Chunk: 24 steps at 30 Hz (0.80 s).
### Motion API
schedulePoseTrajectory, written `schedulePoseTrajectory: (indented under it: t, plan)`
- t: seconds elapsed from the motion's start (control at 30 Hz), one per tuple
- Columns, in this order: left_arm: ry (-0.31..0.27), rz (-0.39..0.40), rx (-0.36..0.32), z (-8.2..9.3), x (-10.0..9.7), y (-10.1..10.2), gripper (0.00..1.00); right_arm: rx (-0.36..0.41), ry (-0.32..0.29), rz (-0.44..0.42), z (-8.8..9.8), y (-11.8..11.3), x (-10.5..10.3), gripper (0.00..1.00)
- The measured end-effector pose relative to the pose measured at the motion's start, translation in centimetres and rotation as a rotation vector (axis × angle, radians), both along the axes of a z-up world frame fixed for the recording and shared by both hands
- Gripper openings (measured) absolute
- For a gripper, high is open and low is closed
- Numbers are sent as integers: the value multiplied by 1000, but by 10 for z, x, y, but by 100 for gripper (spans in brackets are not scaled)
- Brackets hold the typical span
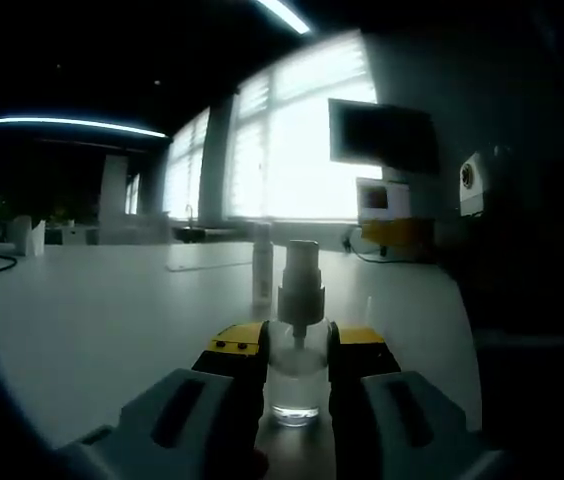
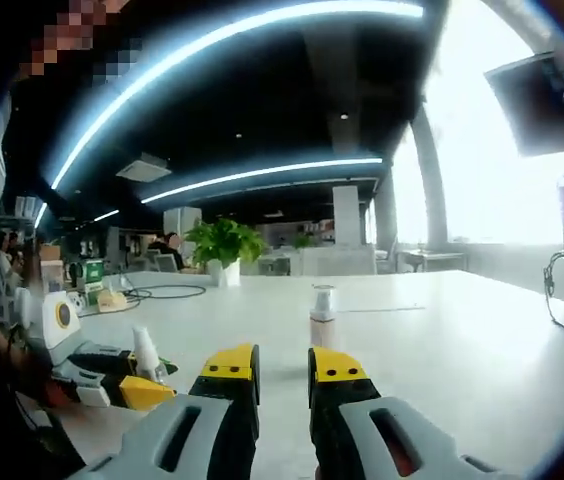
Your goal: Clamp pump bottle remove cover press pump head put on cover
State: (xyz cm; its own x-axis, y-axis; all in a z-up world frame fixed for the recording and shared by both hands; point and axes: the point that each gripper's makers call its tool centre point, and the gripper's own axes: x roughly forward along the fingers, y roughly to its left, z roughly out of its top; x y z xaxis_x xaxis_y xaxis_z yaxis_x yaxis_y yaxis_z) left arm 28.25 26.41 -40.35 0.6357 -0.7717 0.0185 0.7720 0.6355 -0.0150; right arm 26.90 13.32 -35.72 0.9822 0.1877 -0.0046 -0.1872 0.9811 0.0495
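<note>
A small clear pump bottle stands on the white table, and my left gripper is shut on its body. Its grey pump head rises bare above the jaws. Just behind it, a slim clear cylinder that looks like the cover stands upright on the table. In the right gripper view that cylinder stands ahead of my right gripper, which is open with nothing between its jaws. My left gripper comes in at lower left with the pump bottle in it.
A monitor and a yellow-and-white device stand at the table's far right, by bright windows. A potted plant, cables and small devices sit toward the far left. Bare table lies around the cylinder.
</note>
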Motion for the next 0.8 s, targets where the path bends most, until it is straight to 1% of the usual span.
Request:
schedulePoseTrajectory:
  t: [0.1, 0.2, 0.33, 0.4, 0.5, 0.57, 0.63, 0.7, 0.8]
  plan:
    - [1, -11, -1, -1, -1, -1, 15, -7, 1, -38, -6, -3, -7, 14]
    - [-5, -17, 3, 0, -3, -2, 15, -1, 13, -39, -10, -5, -10, 14]
    - [-8, -16, 5, 0, -3, -1, 15, -21, 32, -19, -15, -4, -10, 14]
    - [-13, -9, 9, 0, -4, -1, 15, -17, 40, -6, -17, -5, -10, 14]
    - [-14, -6, 10, 0, -3, 0, 15, -24, 61, 32, -24, -4, -8, 15]
    - [-15, -7, 10, 0, -3, 1, 15, -47, 67, 64, -28, -3, -7, 15]
    - [-19, 9, 13, 0, -2, 2, 15, -46, 74, 88, -30, -1, -8, 15]
    - [-21, 23, 16, 1, 0, 4, 15, -36, 67, 101, -32, -8, -7, 15]
    - [-20, 22, 15, 1, -1, 5, 15, -42, 51, 81, -36, -17, -8, 14]
